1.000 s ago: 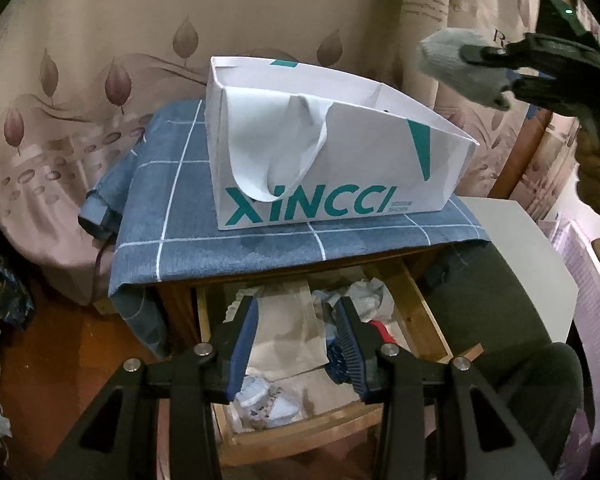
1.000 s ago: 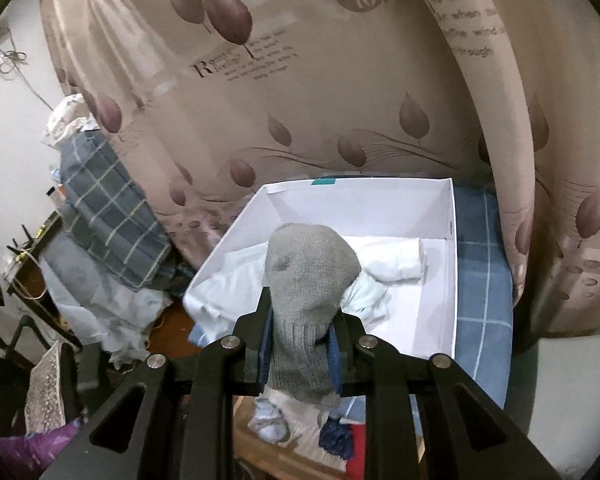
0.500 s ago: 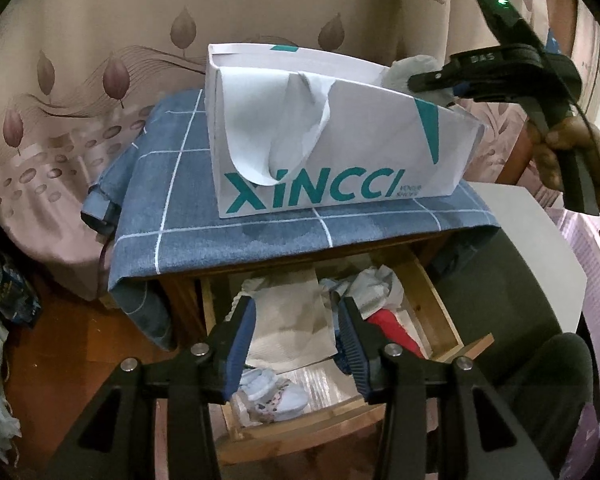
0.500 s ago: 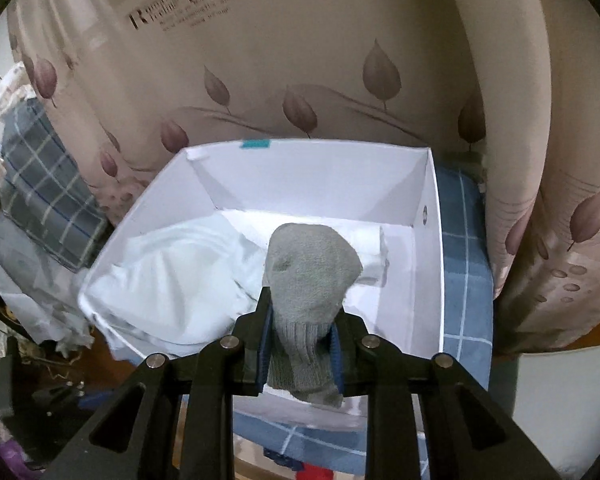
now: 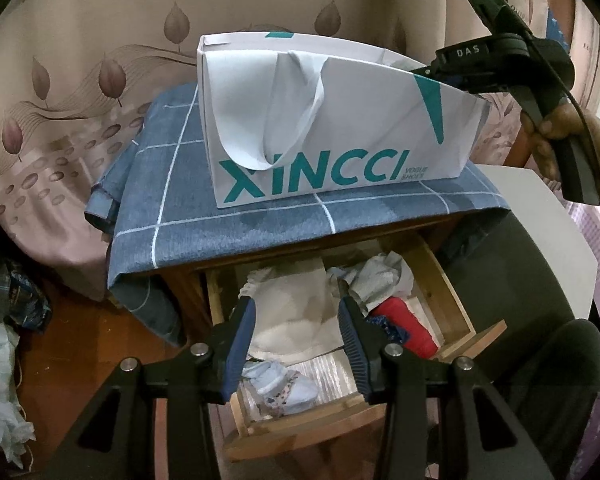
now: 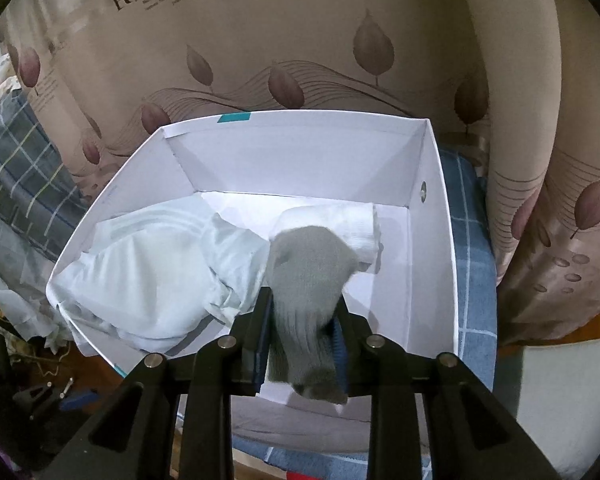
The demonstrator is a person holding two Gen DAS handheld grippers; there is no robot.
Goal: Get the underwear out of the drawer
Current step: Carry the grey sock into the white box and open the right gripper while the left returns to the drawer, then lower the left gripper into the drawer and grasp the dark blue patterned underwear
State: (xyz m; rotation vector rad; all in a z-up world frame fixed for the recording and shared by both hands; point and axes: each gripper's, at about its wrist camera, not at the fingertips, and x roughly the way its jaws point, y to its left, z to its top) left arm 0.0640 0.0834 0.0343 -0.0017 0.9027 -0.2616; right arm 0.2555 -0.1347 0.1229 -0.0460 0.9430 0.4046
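My right gripper (image 6: 302, 320) holds a grey sock (image 6: 312, 272) low inside the white XINCCI paper bag (image 6: 300, 152). Its jaws are starting to open, but the pads still touch the sock. White garments (image 6: 152, 264) lie on the bag's floor beside it. In the left wrist view the right gripper (image 5: 424, 70) dips behind the bag's (image 5: 340, 140) rim, tips hidden. My left gripper (image 5: 296, 320) hangs open over the open wooden drawer (image 5: 452, 300), nothing between its fingers. In the drawer lie a cream cloth (image 5: 296, 304), a red item (image 5: 404, 320), a pale blue patterned garment (image 5: 276, 384) and crumpled grey-white cloth (image 5: 380, 276).
The bag stands on a blue checked cloth (image 5: 220, 216) that covers the cabinet top. A leaf-patterned curtain (image 5: 80, 80) hangs behind. A white surface (image 5: 540, 232) lies to the right, and a hand (image 5: 560, 136) grips the right tool. Clothes are heaped on the wooden floor at left (image 5: 4, 320).
My right gripper has come down with the grey sock from above the bag to deep inside it. The left gripper has stayed over the drawer.
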